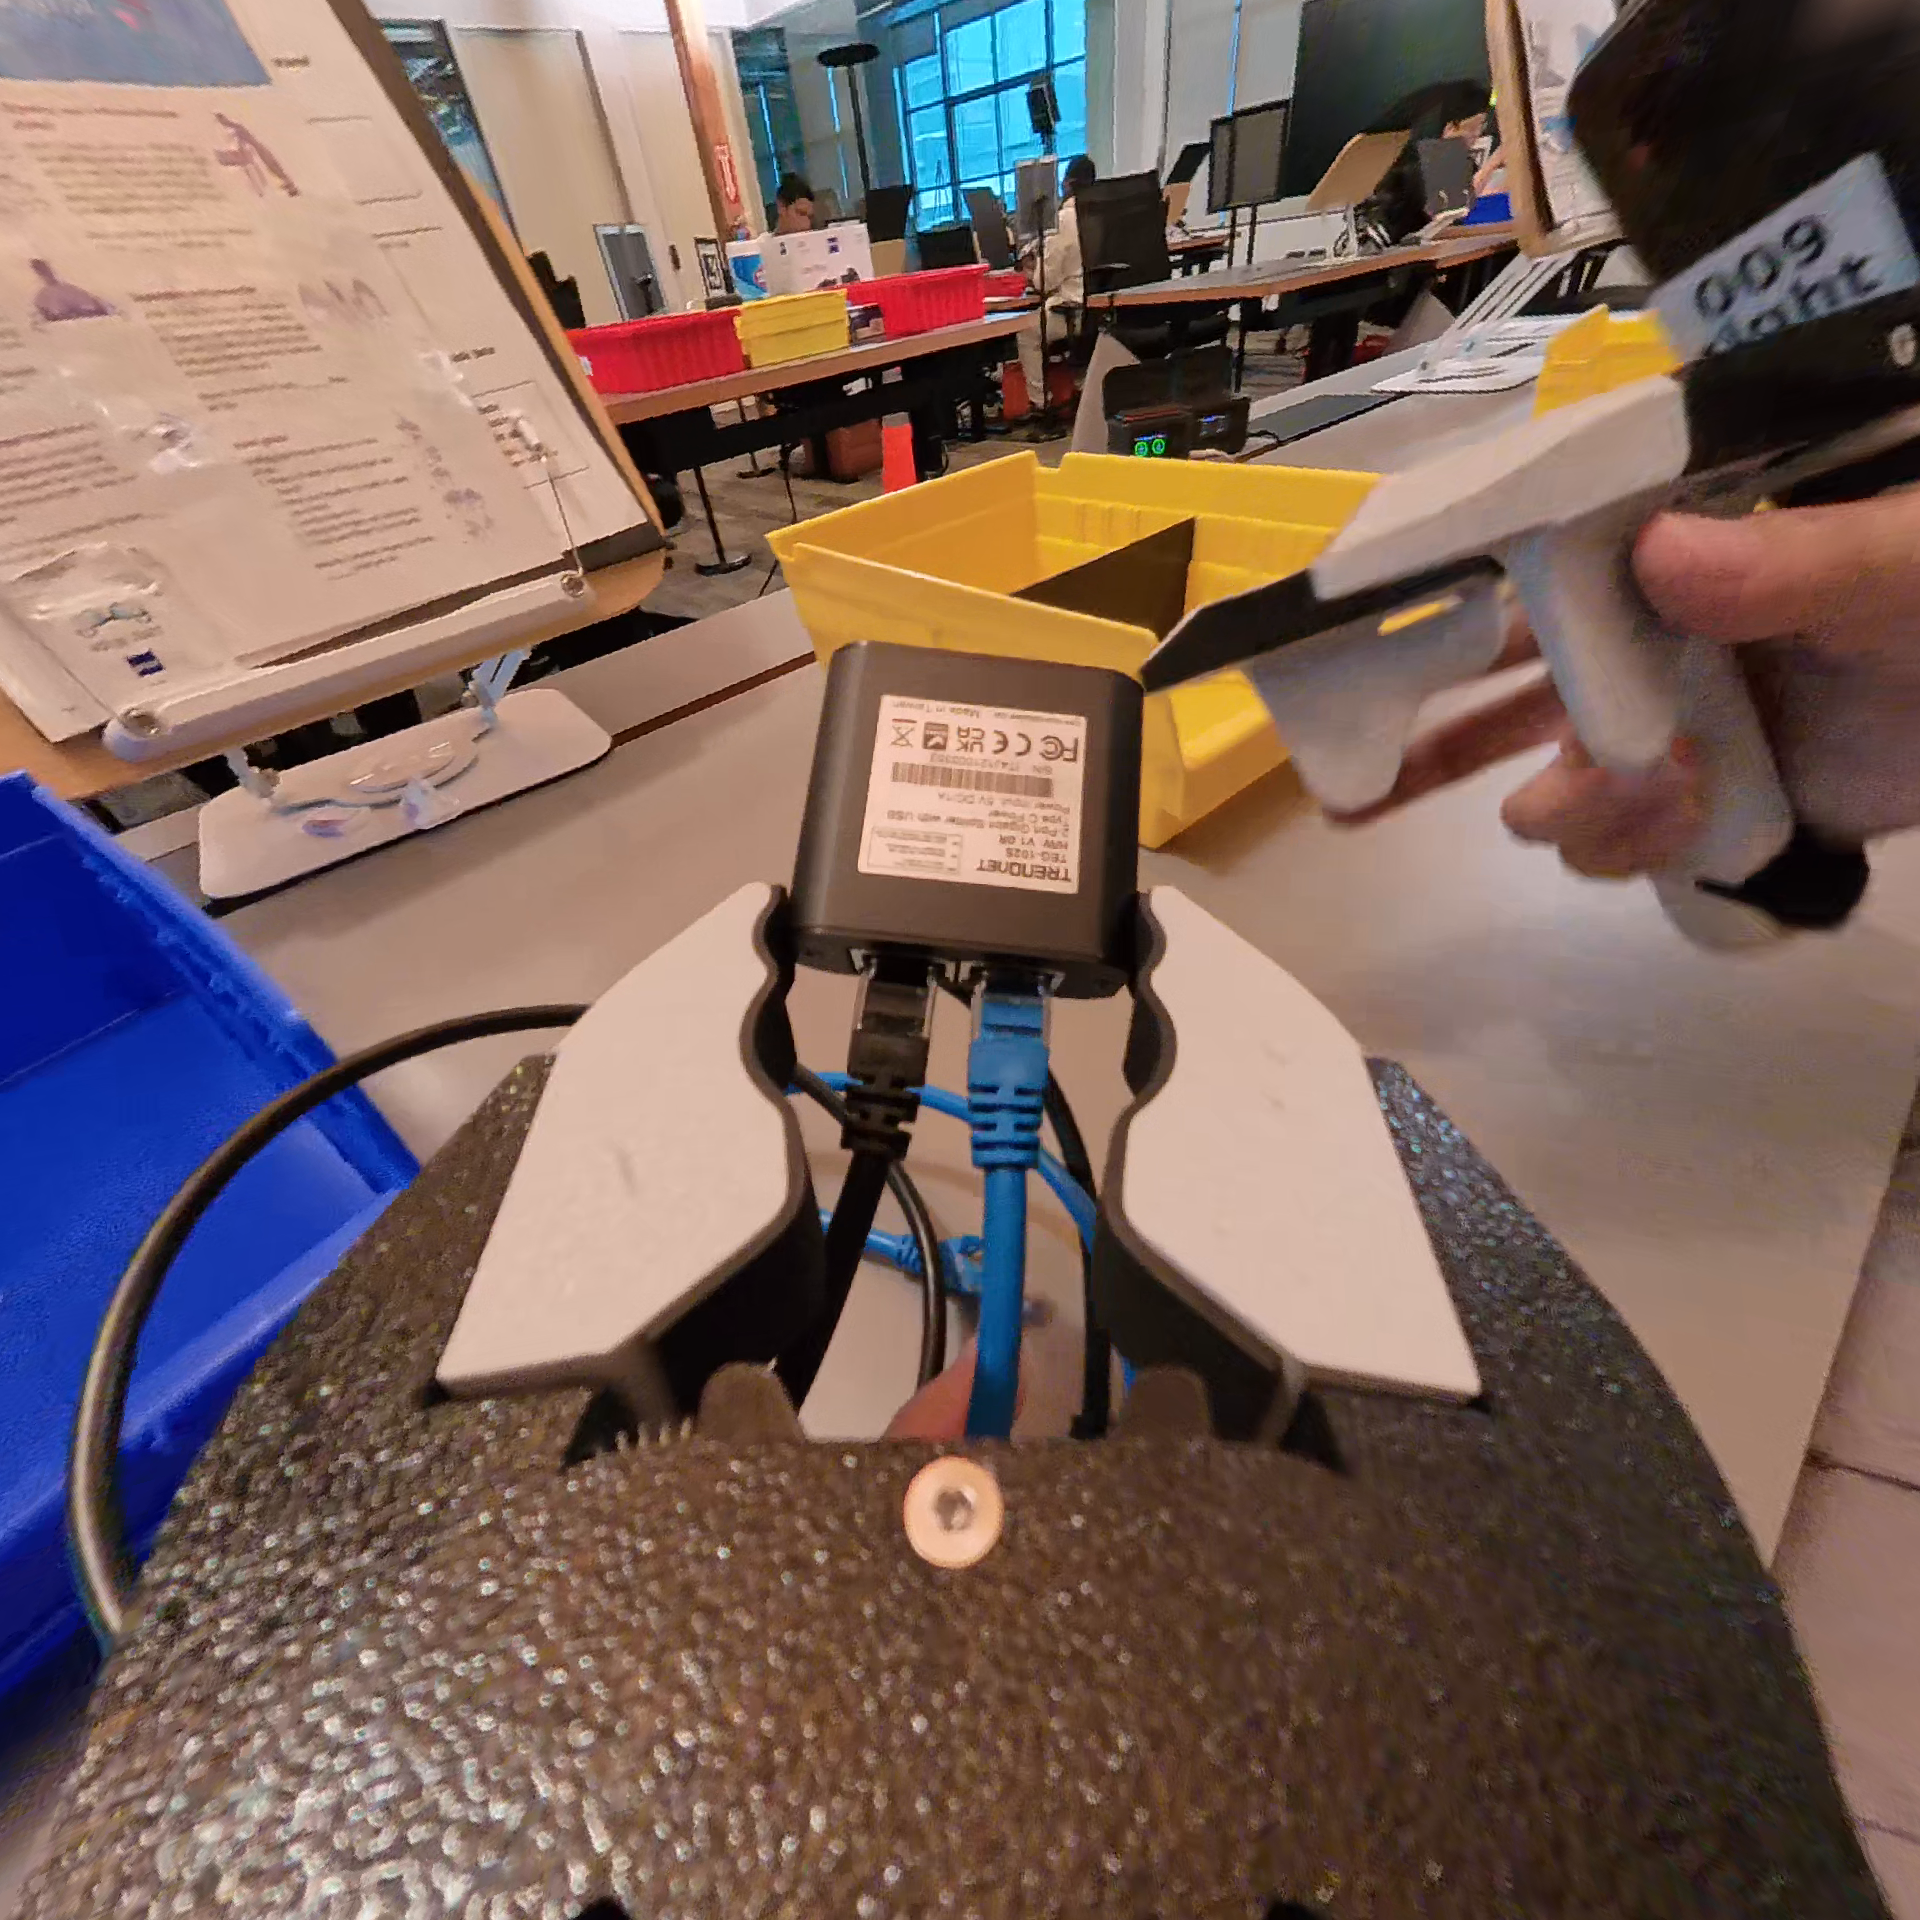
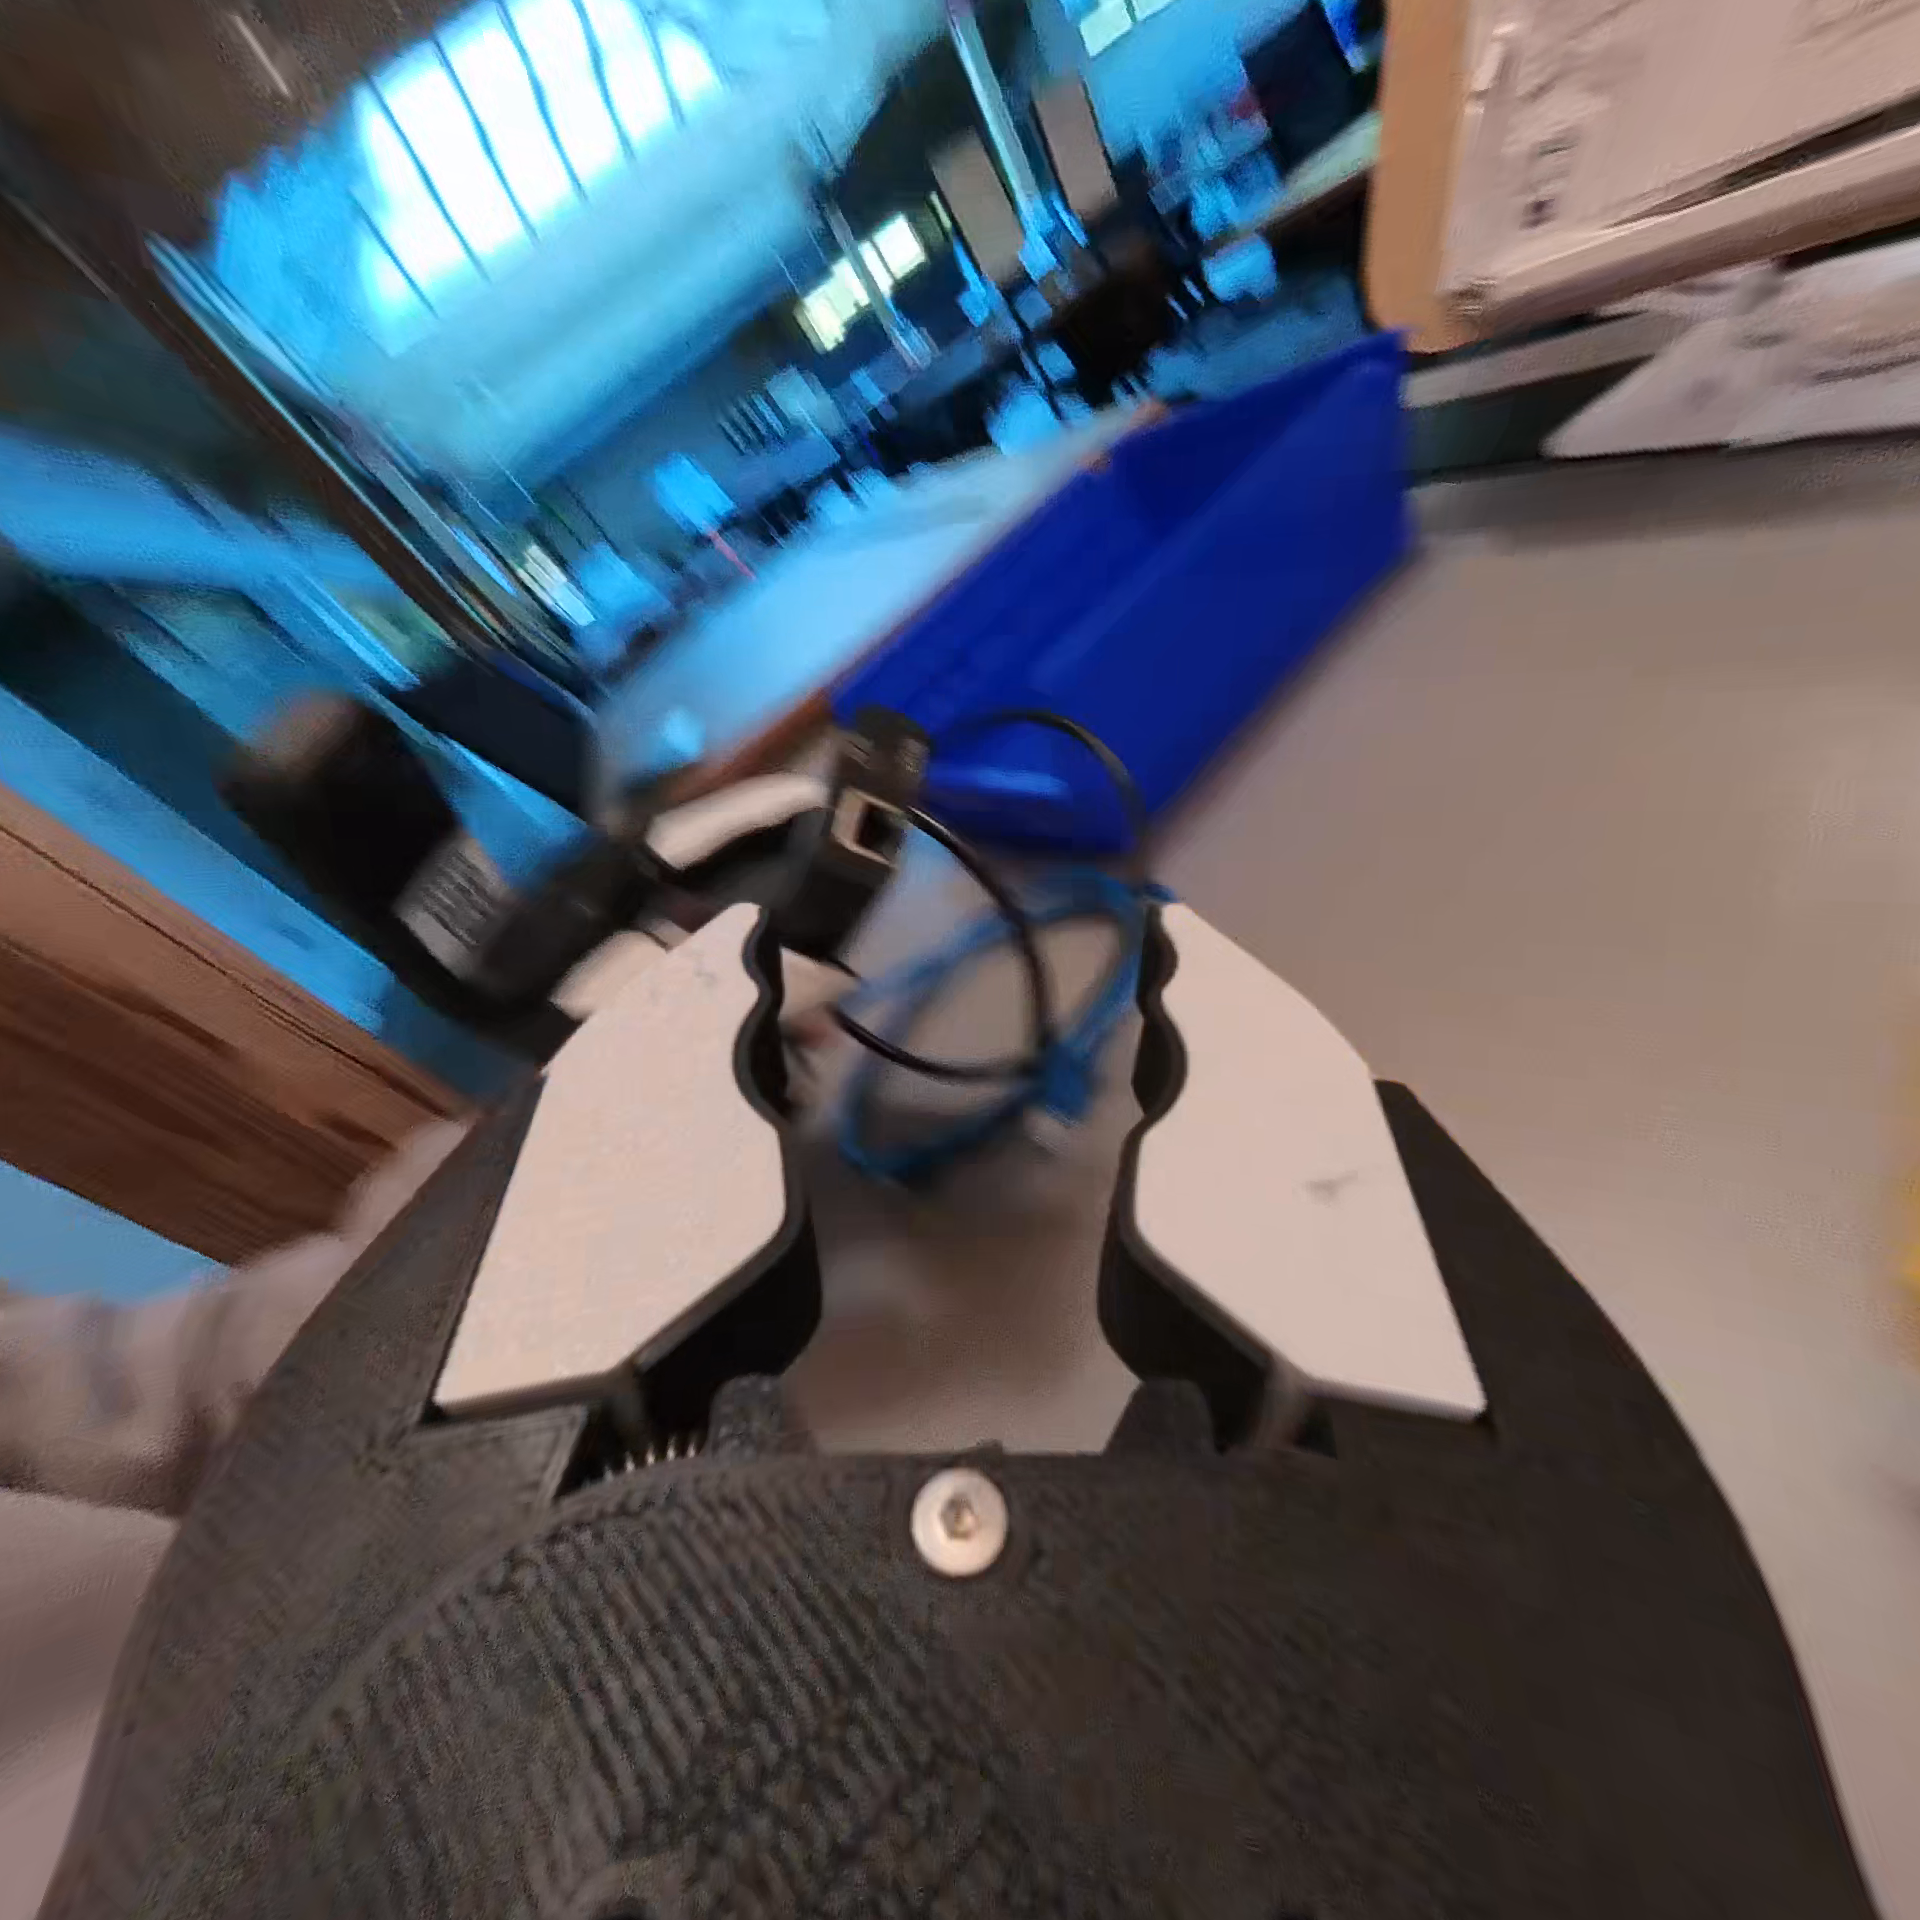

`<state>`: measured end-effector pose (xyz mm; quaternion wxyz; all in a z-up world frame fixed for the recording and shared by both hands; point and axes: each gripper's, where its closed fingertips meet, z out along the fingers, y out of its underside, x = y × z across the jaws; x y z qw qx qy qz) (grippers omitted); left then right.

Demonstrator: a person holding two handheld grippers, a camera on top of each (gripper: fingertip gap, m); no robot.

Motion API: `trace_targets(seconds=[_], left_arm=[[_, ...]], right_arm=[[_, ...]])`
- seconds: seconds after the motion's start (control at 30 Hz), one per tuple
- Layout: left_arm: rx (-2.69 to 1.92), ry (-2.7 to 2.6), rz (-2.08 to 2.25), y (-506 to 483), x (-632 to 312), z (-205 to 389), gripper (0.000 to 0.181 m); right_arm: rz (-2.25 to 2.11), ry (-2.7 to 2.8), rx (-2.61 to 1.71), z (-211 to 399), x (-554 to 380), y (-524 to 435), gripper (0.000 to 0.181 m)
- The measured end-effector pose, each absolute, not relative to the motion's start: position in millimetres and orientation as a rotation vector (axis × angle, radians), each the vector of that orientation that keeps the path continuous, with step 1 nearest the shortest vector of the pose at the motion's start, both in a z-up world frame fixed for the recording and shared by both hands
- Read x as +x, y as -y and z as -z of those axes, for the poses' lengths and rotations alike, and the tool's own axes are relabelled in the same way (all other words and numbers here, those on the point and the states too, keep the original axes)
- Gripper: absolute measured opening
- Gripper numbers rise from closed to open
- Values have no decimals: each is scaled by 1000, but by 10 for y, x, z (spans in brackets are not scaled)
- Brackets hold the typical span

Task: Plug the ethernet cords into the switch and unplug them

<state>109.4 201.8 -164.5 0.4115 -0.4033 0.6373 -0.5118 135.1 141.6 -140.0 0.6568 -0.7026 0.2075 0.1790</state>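
My left gripper (image 1: 961,909) is shut on the near end of the small black switch (image 1: 966,790) and holds it above the table with its labelled side up. A black ethernet cord (image 1: 888,1049) sits in the switch's left port and a blue ethernet cord (image 1: 1003,1091) in its right port; both hang down between my fingers. My right gripper (image 2: 956,935) is open and empty. It shows in the left wrist view (image 1: 1174,665), held by a hand, its tip close to the switch's far right corner. The blurred right wrist view shows the switch (image 2: 836,873) and looped cords (image 2: 997,1018).
A yellow bin (image 1: 935,582) with a black divider stands just behind the switch. A blue bin (image 1: 125,1143) is at the left, also in the right wrist view (image 2: 1143,603). A tilted document stand (image 1: 260,395) is at the back left. Grey table (image 1: 1455,1091).
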Motion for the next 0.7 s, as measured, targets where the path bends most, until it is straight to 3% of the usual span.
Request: trace_targets(seconds=[0.1, 0.23, 0.33, 0.37, 0.57, 0.7], left_arm=[[-963, -1618, 1232, -1963, 1080, 1611, 61], [-871, -1628, 1084, -1903, 1072, 1566, 61], [-767, -1604, 1013, -1804, 1064, 1510, 61], [-741, -1599, 986, -1792, 1066, 1504, 61], [-575, -1992, 969, -1562, 821, 1684, 65], [-464, -1991, 982, -1518, 624, 1395, 64]], right_arm=[[-691, -488, -1510, 1408, 1022, -1711, 60], [-700, -492, -1498, 1478, 895, -1866, 58], [-730, -496, -1365, 1349, 933, -1829, 24], [-721, -457, -1363, 1339, 926, -1813, 23], [-293, -163, -1632, 1234, 1089, -1503, 24], [86, 237, -1818, 1125, 917, -1277, 24]])
